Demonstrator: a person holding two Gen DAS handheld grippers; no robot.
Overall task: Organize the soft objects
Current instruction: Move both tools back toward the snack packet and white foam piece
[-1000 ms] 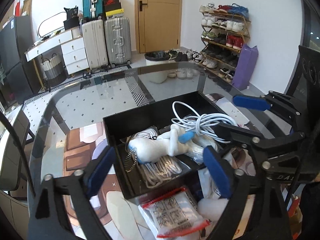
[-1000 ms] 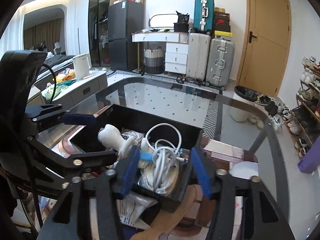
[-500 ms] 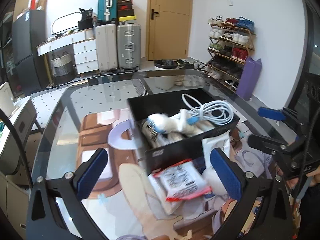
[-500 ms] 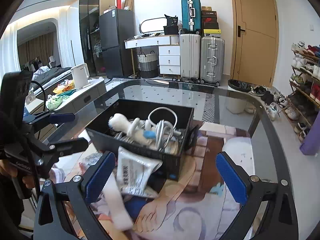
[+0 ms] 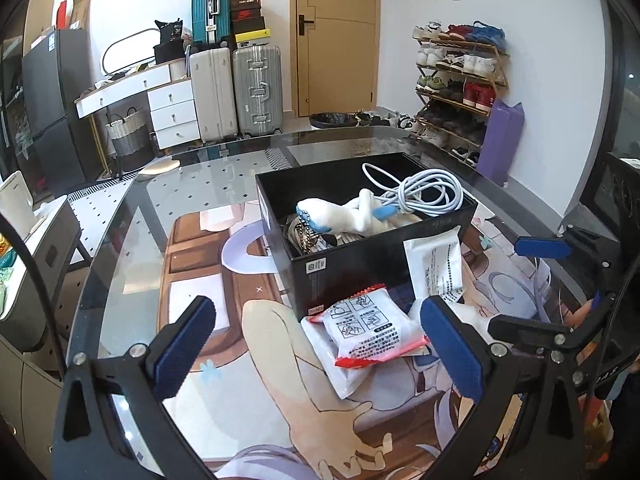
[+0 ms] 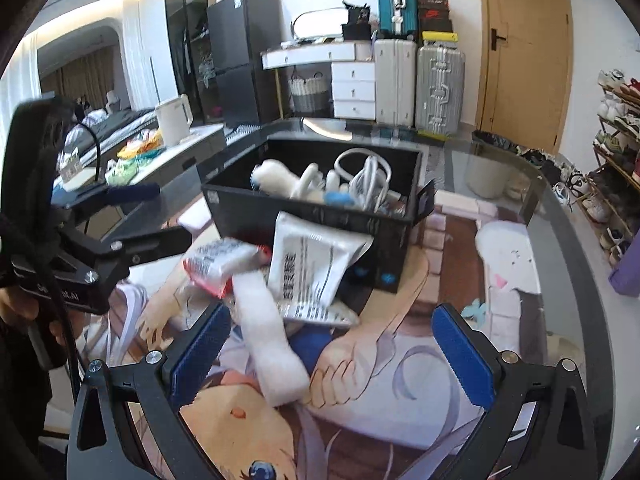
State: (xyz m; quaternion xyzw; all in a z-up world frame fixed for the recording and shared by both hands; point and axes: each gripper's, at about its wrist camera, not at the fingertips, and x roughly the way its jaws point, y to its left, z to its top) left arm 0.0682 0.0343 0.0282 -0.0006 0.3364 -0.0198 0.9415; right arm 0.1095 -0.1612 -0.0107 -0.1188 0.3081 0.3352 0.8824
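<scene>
Crinkly foil pouch (image 6: 310, 266) leans on rigid black box (image 6: 280, 210); fluffy plush (image 5: 340, 212) inside.

Box (image 5: 360, 268) on glass table (image 5: 132, 216), cable coil (image 5: 420, 196) and plush toy (image 5: 340, 212) inside it. Sealed packet (image 5: 372, 332) lying just in front of box on table mat (image 5: 280, 360); flat pouch (image 5: 434, 268) leaning against box front, right of packet. Suitcases (image 5: 236, 92) and door (image 5: 336, 36) well behind table; shoe rack (image 5: 460, 80) behind right.
</scene>
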